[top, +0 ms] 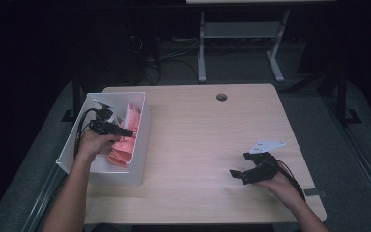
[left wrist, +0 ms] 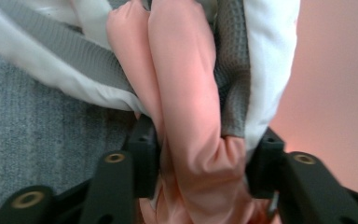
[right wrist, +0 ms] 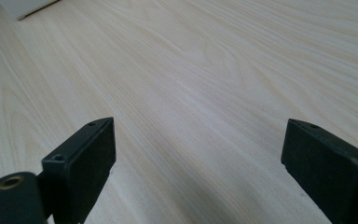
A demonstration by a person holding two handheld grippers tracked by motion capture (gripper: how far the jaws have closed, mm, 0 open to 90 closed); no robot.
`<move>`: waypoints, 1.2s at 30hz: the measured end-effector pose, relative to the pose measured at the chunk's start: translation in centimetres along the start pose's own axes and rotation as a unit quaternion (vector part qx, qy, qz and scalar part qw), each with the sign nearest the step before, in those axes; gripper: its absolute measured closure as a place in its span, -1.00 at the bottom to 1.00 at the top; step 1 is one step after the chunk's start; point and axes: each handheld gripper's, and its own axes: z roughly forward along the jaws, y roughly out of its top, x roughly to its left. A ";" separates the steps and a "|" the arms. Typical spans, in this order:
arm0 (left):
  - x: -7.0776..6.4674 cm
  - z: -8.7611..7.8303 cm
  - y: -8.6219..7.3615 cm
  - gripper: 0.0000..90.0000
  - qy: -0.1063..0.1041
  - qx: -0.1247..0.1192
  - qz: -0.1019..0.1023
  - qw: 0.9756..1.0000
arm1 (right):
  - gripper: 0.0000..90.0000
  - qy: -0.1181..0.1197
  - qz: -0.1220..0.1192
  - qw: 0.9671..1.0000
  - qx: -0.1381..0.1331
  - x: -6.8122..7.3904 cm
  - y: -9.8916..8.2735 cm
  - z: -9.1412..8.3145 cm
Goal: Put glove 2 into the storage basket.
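My left gripper [top: 124, 131] reaches down into a white bin [top: 121, 175] at the table's left edge, among pink folded cloths [top: 125, 146]. In the left gripper view a bundle of pink cloth [left wrist: 191, 107], edged with grey and white fabric, stands between the jaws of my left gripper [left wrist: 205, 151]. Both pads [left wrist: 144, 156] touch it, and the cloth is bunched where they meet it. My right gripper [top: 240, 165] rests low over the bare wooden table [top: 198, 135] at the front right. In its own view my right gripper [right wrist: 198, 140] stands wide open with nothing between its fingers.
Grey waffle-weave fabric [left wrist: 23, 149] lies beneath the bundle inside the bin. A corner of the white bin [right wrist: 23, 7] shows far off in the right gripper view. A round cable hole [top: 221, 96] sits near the table's far edge. Desk legs [top: 202, 53] stand on the dark floor beyond.
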 end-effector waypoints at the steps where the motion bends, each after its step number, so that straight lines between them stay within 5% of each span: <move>1: 0.0 0.0 0.0 0.07 0.001 -0.002 -0.003 1.000 | -0.78 0.001 0.001 1.000 0.001 0.0 0.0 0.0; 4: -0.1 -0.3 0.0 -0.30 0.012 -0.011 -0.002 1.000 | -0.78 0.001 0.002 1.000 0.001 0.0 0.0 0.0; 9: -0.2 -1.1 -0.1 -0.60 0.032 -0.024 -0.006 0.999 | -0.78 0.002 0.003 1.000 0.002 -0.1 0.0 -0.1; 25: -3.8 -6.8 1.1 -0.64 0.060 -0.072 0.049 0.994 | -0.78 0.006 0.006 1.000 0.002 -0.1 -0.2 -0.1; 36: -8.2 -6.9 2.1 -0.64 0.048 -0.088 0.109 0.989 | -0.78 0.007 0.005 1.000 0.003 -0.2 0.0 0.0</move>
